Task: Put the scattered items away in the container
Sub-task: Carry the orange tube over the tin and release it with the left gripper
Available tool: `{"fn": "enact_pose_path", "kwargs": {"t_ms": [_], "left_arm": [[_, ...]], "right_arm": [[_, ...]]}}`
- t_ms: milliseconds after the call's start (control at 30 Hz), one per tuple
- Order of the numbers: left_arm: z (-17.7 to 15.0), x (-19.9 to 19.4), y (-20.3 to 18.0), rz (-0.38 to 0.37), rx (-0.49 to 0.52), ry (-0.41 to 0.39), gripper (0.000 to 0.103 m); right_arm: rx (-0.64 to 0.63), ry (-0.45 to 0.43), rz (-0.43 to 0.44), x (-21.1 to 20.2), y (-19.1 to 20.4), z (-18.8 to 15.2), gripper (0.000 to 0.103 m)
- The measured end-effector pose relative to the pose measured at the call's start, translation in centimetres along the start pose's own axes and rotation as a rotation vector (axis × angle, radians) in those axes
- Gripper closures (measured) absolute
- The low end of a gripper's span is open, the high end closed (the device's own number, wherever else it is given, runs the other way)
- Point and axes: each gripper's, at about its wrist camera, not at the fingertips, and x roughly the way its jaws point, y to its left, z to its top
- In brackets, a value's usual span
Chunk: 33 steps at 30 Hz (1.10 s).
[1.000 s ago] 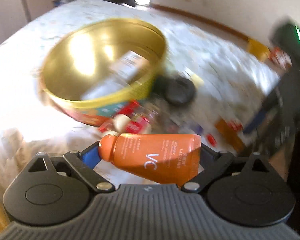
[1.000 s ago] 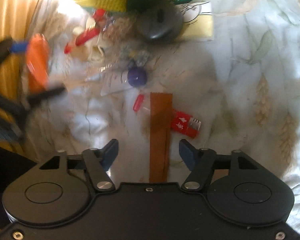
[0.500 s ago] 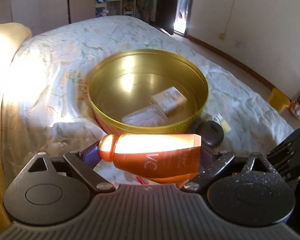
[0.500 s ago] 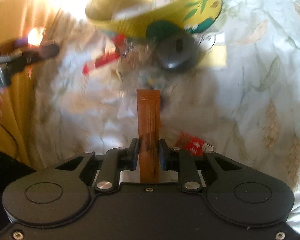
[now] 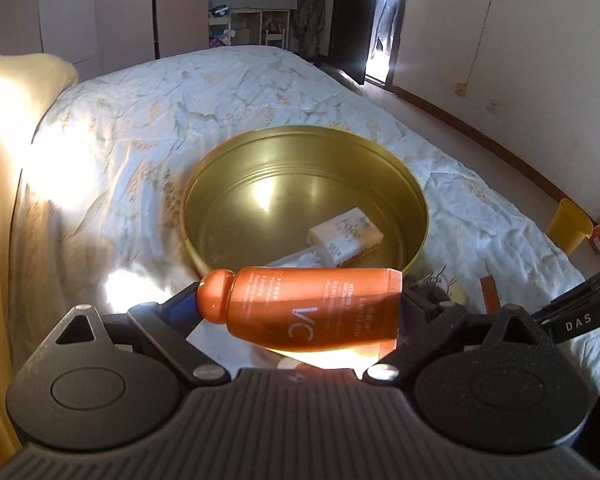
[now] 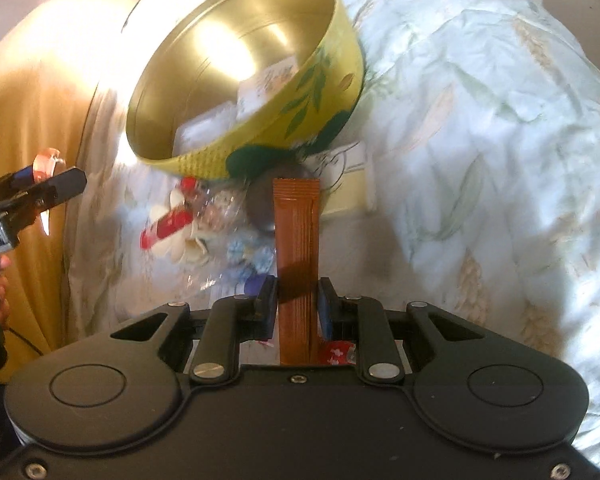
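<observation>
My left gripper [image 5: 300,304] is shut on an orange tube [image 5: 312,308] held crosswise, just in front of the round gold tin [image 5: 236,168]. The tin holds a white box [image 5: 346,236] and a white packet [image 5: 296,260]. My right gripper [image 6: 296,300] is shut on a long brown sachet [image 6: 296,240] that points up toward the tin [image 6: 320,80]. Scattered items lie below the tin: a red-and-white wrapper [image 6: 166,228], blue beads [image 6: 248,256], a dark round object [image 6: 262,208]. The left gripper [image 6: 32,184] shows at the left of the right wrist view.
The tin sits on a bed with a pale leaf-print quilt [image 5: 140,120]. A yellow blanket [image 5: 4,128] lies at the left. A yellow card [image 6: 348,196] lies under the tin's edge. A small red packet [image 6: 336,354] is under the right gripper. A yellow bin [image 5: 568,224] stands on the floor.
My right gripper closed on the brown sachet and lifted it off the quilt. My left gripper rose and moved toward the tin with the orange tube.
</observation>
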Motion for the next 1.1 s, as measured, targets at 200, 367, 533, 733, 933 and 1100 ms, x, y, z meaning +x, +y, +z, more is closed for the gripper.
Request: {"fn": "enact_pose_path", "kwargs": {"t_ms": [200,367,533,733,933,1100], "left_arm": [[2.4,2.0,-1.4,0.014,0.023,0.006,0.008],[4.5,4.0,-1.6,0.033,0.004,0.009,0.008],[6.2,6.3,-1.3,0.089,0.012,0.041,0.008],[7.4,8.8,-0.6,0.164,-0.003,0.082,0.008],[8.1,8.4,-0.3,0.196,-0.069,-0.013,0.000],[7.5,7.6,0.2,0.157,-0.116,0.040,0.000]], "right_arm": [[0.038,-0.018,0.013,-0.4,-0.9,0.4,0.083],[0.041,-0.020,0.014,-0.4,-0.9,0.6,0.083],[0.042,-0.018,0.029,-0.3,-0.9,0.7,0.083],[0.023,-0.005,0.035,0.3,-0.5,0.7,0.083],[0.042,-0.016,0.062,0.2,-1.1,0.8,0.083],[0.053,-0.025,0.072,0.1,-1.4,1.0,0.083]]}}
